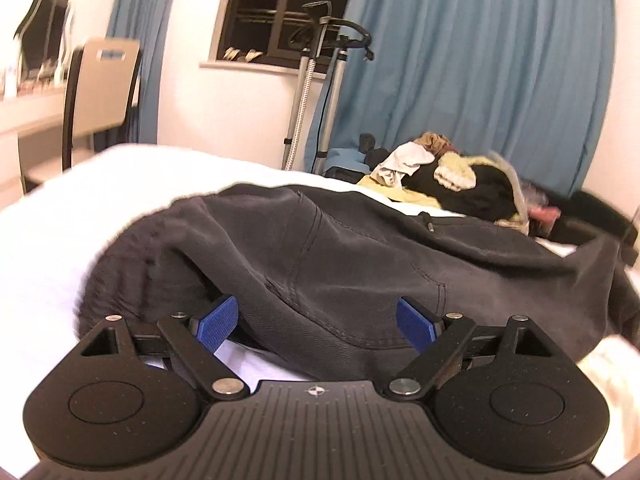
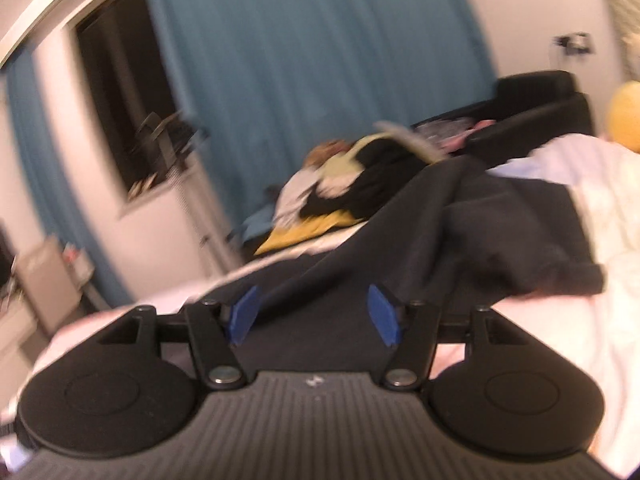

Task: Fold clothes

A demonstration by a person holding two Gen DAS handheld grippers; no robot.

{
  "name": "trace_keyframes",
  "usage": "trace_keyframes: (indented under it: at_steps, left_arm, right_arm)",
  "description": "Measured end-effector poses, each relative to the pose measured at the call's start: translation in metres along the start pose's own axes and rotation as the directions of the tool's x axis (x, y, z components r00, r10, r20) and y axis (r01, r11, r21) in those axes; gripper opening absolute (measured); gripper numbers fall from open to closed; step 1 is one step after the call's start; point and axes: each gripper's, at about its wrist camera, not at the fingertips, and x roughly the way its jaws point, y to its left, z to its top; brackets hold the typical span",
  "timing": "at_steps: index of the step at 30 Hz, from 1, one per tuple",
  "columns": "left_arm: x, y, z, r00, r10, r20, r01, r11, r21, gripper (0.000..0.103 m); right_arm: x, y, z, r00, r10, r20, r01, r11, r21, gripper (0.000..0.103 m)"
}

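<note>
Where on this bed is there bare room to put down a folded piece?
Bare white sheet lies left of the dark grey garment, toward the chair. A smaller bare patch sits right of the garment in the right wrist view. The far end is crowded by the clothes pile before the blue curtain.

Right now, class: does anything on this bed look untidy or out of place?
Yes. The dark trousers lie rumpled across the white bed, not flat. Behind them, a pile of clothes sits in a jumbled heap, unfolded.
</note>
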Motion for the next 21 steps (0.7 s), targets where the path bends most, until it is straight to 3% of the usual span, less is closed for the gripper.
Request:
trace_keyframes:
  at_steps: [4,7,10,13,16,21]
  left_arm:
    - [-0.002,0.008,0.032,1.000,0.021,0.002,-0.021,0.997,0.073,0.089]
    - [0.010,0.037,0.069,0.998,0.058,-0.020,-0.059,0.998,-0.016,0.089]
    - [0.041,0.079,0.104,0.994,0.082,-0.078,-0.092,0.987,-0.131,0.089]
    - [0.085,0.125,0.128,0.988,0.021,-0.154,-0.061,0.965,-0.257,0.089]
    - [0.125,0.157,0.133,0.972,-0.030,-0.231,-0.063,0.921,-0.385,0.087]
    - [0.178,0.180,0.132,0.940,-0.127,-0.318,-0.047,0.871,-0.488,0.083]
  right_arm:
    - [0.007,0.029,-0.006,0.997,0.062,-0.039,-0.064,0.996,-0.066,0.063]
    - [0.011,0.035,-0.011,0.994,0.095,-0.057,-0.099,0.993,-0.069,0.067]
    - [0.027,0.028,-0.017,0.985,0.131,-0.116,-0.136,0.990,-0.039,0.081]
    - [0.048,0.013,-0.023,0.973,0.160,-0.167,-0.155,0.987,0.042,0.085]
    - [0.064,0.008,-0.033,0.958,0.186,-0.216,-0.168,0.981,0.102,0.085]
    - [0.085,-0.002,-0.047,0.937,0.197,-0.287,-0.150,0.973,0.176,0.085]
